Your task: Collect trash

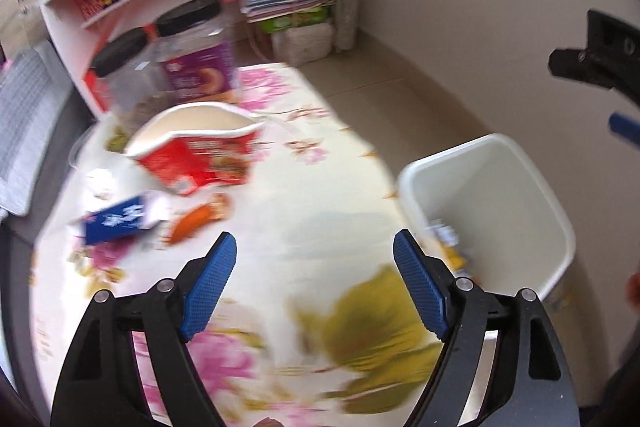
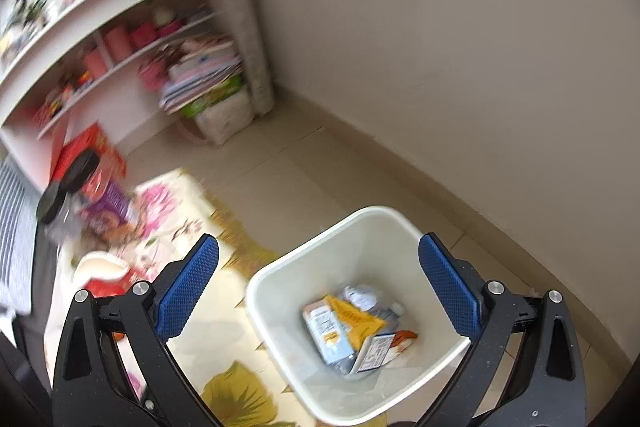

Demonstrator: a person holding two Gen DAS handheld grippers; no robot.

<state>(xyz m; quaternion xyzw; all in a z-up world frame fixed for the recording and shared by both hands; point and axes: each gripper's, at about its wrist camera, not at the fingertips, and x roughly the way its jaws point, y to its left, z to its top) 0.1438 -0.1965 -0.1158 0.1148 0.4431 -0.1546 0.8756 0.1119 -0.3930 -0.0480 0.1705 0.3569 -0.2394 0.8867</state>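
White bin (image 2: 360, 311) is sitting beside the floral surface (image 1: 304, 195) — both left gripper (image 1: 314, 279) and right gripper (image 2: 318, 287) are hanging with jaws open, empty.

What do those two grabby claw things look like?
Both look alike. The left gripper and the right gripper have glossy black plastic arms with triangular cut-outs, round silver pivot pins, and two blue bumpy-textured pads on their fingers. No cables or sleeves show.

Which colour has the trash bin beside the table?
White, or slightly cream: the trash bin shows best in the right wrist view.
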